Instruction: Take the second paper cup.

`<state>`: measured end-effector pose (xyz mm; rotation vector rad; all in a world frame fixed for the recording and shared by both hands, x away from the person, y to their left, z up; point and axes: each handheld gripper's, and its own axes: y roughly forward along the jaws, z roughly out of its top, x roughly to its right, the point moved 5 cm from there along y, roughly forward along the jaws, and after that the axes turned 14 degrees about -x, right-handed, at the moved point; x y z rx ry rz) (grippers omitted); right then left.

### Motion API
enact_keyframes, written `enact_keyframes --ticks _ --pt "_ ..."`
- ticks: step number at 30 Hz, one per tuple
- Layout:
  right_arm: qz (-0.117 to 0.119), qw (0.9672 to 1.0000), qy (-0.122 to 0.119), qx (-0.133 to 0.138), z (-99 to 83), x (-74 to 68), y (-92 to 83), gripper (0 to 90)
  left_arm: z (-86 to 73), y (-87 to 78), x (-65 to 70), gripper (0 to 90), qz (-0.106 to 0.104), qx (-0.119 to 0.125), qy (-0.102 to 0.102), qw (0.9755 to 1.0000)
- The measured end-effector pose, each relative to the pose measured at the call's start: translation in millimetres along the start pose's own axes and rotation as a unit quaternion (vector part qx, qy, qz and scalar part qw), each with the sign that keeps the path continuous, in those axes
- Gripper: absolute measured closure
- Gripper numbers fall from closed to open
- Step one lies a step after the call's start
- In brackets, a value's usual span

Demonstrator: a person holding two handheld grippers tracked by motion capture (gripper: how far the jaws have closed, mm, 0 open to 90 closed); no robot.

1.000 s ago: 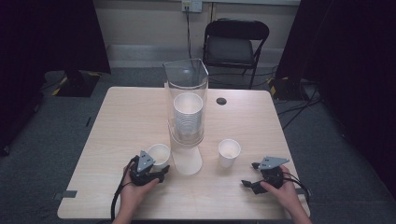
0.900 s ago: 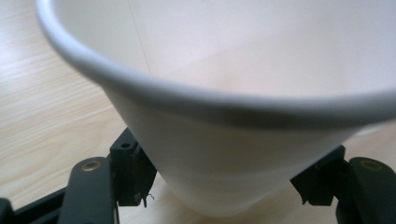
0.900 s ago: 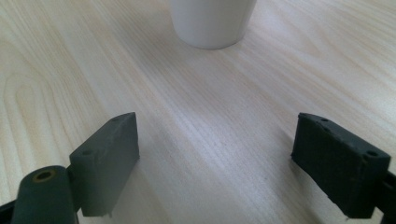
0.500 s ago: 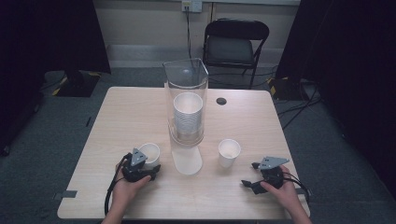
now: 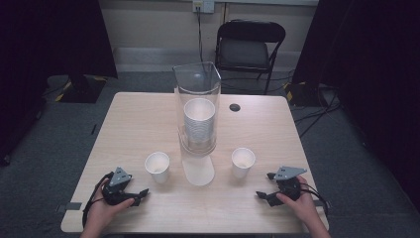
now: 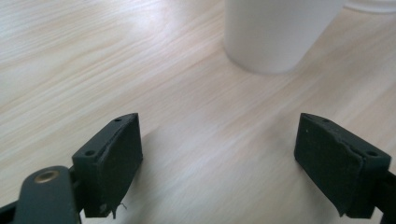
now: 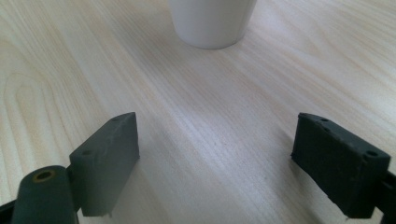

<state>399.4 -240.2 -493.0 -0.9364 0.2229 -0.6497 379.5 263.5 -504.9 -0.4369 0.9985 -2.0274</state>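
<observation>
Jaws of the left gripper (image 5: 140, 194), near the desk's (image 5: 138, 119) front-left corner, have just been opening and stand wide, empty; the left cup (image 5: 157, 166) stands just beyond. Right gripper (image 5: 264, 187), front-right, gapes empty near the right cup (image 5: 243, 161).

The high view is dim, and its left and right edges fall into near black. The table (image 5: 148, 119) is the brightest area, lit softly from above, with only faint shadows. Both gripper views are bright and evenly lit. A pale glare lies on the wood at upper left, and near parts look slightly soft.
</observation>
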Motion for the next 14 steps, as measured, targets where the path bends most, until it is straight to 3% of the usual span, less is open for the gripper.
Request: enact_keyframes --ticks 5,14 --pt "0.0 1.0 0.0 0.0 -0.1 -0.1 0.0 13.9 -10.5 -6.4 -5.3 13.2 -0.004 0.0 0.002 1.0" --pt "-0.001 1.0 -0.001 0.0 -0.9 0.1 -0.6 13.9 -10.8 -6.0 -5.0 8.7 -0.001 -0.006 0.006 1.0"
